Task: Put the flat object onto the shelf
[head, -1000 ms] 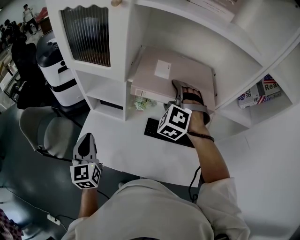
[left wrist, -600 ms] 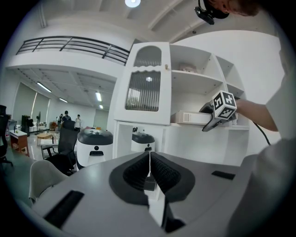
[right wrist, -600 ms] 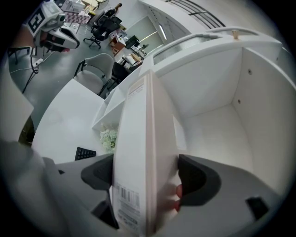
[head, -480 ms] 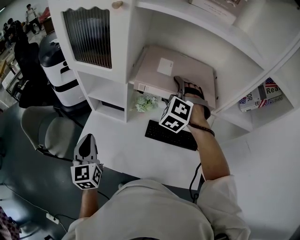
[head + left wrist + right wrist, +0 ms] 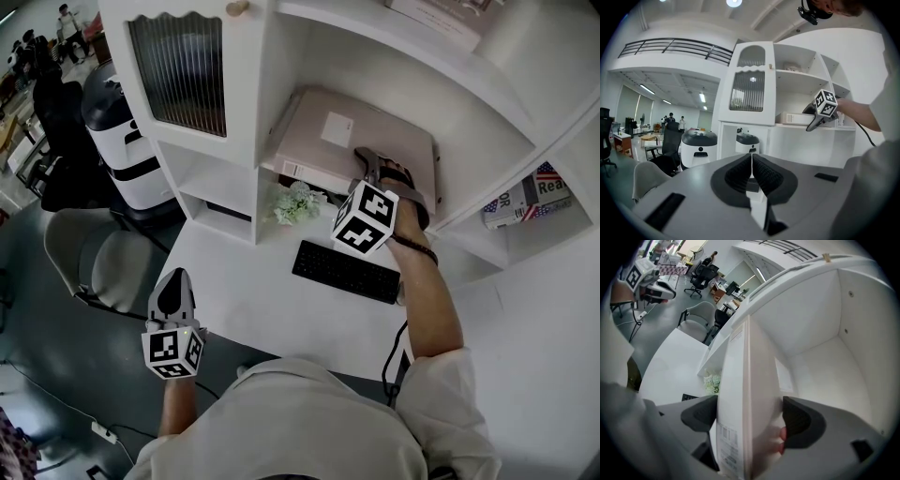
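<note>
— Pinkish flat box point(image 5: 347, 141); where is it, any print?
— Lying in the white shelf point(image 5: 403, 70) bay above the desk point(image 5: 244, 281); white label point(image 5: 336, 129) on top, barcode sticker point(image 5: 725, 446) on its edge, too small to read; book point(image 5: 525, 192) in the right-hand bay shows "Rea".
— Claws?
— Right gripper point(image 5: 373, 169) straddles the box's near edge, jaws opening w/ box btwn them; left gripper point(image 5: 751, 165) pressed together, nothing in it, low at near left.
— Room?
— Black keyboard point(image 5: 345, 271) & small plant point(image 5: 297, 202) on desk; grey chair point(image 5: 89, 267) at left; open office, people point(image 5: 670, 119) far off.
</note>
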Demonstrator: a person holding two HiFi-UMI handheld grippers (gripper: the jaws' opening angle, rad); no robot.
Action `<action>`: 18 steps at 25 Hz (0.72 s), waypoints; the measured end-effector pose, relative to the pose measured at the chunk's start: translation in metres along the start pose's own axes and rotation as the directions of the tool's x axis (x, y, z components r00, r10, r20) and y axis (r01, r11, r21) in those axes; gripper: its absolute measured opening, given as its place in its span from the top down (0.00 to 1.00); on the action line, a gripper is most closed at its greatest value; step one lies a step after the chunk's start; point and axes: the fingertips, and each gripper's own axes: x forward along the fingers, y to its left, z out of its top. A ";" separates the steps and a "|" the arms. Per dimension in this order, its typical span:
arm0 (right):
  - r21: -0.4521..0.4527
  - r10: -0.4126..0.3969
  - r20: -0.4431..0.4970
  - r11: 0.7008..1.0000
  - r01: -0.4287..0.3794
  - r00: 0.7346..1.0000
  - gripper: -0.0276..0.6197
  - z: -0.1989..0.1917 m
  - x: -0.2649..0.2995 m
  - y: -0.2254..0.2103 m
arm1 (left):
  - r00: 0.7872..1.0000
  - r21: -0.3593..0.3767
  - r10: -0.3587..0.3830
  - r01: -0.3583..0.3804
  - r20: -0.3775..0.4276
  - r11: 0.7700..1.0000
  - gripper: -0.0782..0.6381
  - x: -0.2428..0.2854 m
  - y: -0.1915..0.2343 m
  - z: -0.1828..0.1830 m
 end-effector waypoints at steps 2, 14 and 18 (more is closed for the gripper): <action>0.007 0.022 0.009 1.000 -0.022 1.000 0.27 0.000 0.000 -0.001 | 1.000 0.001 0.001 -0.001 -0.004 1.000 0.88 0.000 -0.001 -0.001; 0.015 0.098 0.069 0.995 -0.100 0.993 0.23 0.001 0.000 -0.003 | 1.000 -0.001 0.009 -0.009 -0.005 1.000 0.88 0.000 -0.002 0.000; -0.003 0.087 0.063 0.996 -0.087 0.994 0.24 0.000 -0.002 -0.003 | 1.000 -0.001 0.014 -0.014 -0.001 1.000 0.88 -0.003 -0.002 0.001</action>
